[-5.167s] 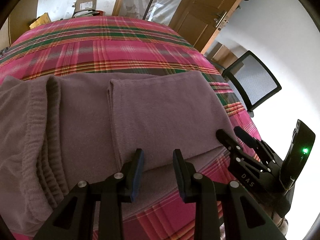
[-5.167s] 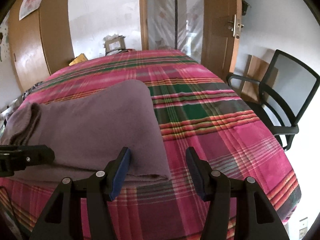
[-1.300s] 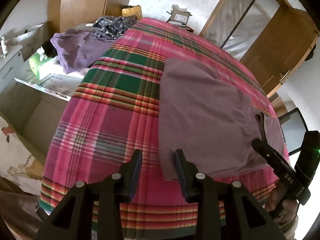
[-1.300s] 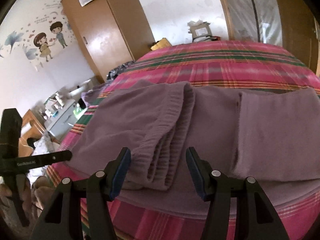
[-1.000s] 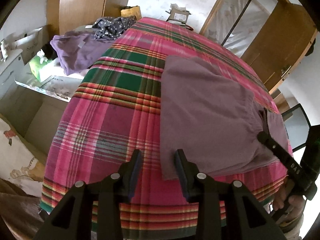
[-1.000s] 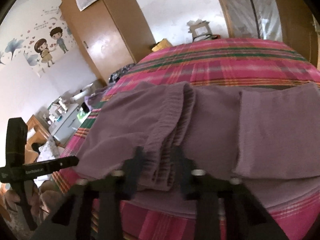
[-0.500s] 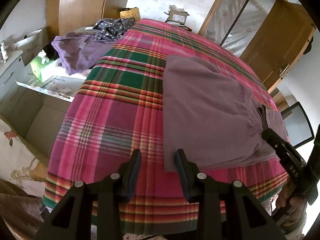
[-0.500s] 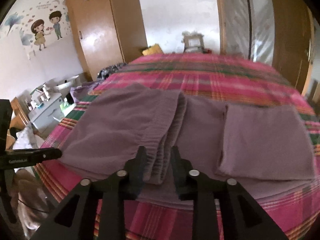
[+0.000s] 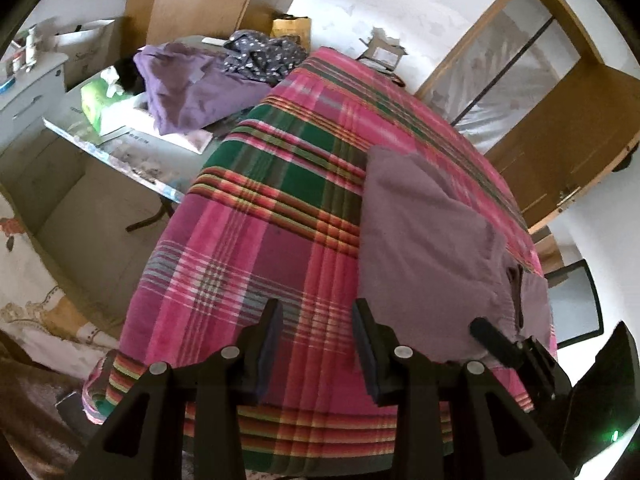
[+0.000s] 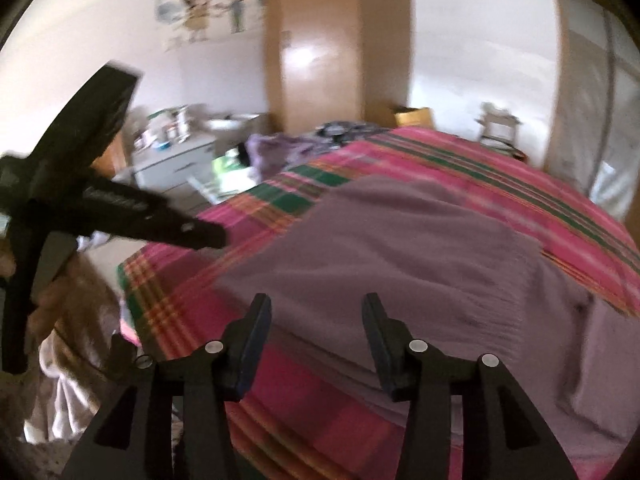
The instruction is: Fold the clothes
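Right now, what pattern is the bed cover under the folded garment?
The bed cover is pink plaid with green and orange stripes, clearest in the left wrist view.

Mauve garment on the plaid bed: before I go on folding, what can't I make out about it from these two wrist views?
- Left wrist: the mauve garment's near right end is hidden behind the right hand-held gripper.
- Right wrist: motion blur smears the ribbed fold, so its layers can't be counted.
- Right wrist: the garment's right end is cut off by the frame edge.
- Both views: the fingers hide the plaid cover's near edge.
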Demonstrator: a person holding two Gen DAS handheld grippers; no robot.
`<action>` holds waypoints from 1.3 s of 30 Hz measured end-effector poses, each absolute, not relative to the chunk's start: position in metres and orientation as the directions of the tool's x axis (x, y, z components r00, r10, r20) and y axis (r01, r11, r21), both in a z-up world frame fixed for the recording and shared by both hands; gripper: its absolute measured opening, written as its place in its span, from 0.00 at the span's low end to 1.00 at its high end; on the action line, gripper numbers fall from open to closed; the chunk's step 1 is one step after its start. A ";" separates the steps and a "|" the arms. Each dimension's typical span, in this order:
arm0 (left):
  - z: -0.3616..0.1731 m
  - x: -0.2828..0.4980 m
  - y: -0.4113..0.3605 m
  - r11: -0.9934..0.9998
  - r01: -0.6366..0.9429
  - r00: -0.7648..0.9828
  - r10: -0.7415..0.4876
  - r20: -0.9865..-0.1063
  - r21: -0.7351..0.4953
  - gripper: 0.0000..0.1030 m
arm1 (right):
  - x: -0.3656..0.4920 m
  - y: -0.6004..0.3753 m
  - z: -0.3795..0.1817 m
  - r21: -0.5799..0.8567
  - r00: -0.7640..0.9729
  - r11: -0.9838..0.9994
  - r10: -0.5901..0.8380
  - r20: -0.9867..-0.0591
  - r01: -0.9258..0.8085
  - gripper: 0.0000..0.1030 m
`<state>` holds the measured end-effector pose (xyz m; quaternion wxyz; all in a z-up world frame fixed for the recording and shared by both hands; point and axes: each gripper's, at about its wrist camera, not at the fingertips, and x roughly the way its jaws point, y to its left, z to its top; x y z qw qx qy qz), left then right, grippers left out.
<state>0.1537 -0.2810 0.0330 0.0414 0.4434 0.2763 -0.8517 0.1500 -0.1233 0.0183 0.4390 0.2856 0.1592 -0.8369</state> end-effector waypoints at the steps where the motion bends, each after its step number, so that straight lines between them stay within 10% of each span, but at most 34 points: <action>1: 0.033 0.154 -0.281 -0.842 0.316 -0.605 0.176 -0.776 -0.437 0.35 | 0.153 -0.131 0.016 -0.023 -0.437 -0.543 -0.649 -0.622 0.839 0.48; 39: 0.024 0.135 -0.294 -0.820 0.309 -0.576 0.241 -0.781 -0.481 0.35 | 0.171 -0.186 -0.011 -0.237 -0.532 -0.513 -0.564 -0.631 0.825 0.45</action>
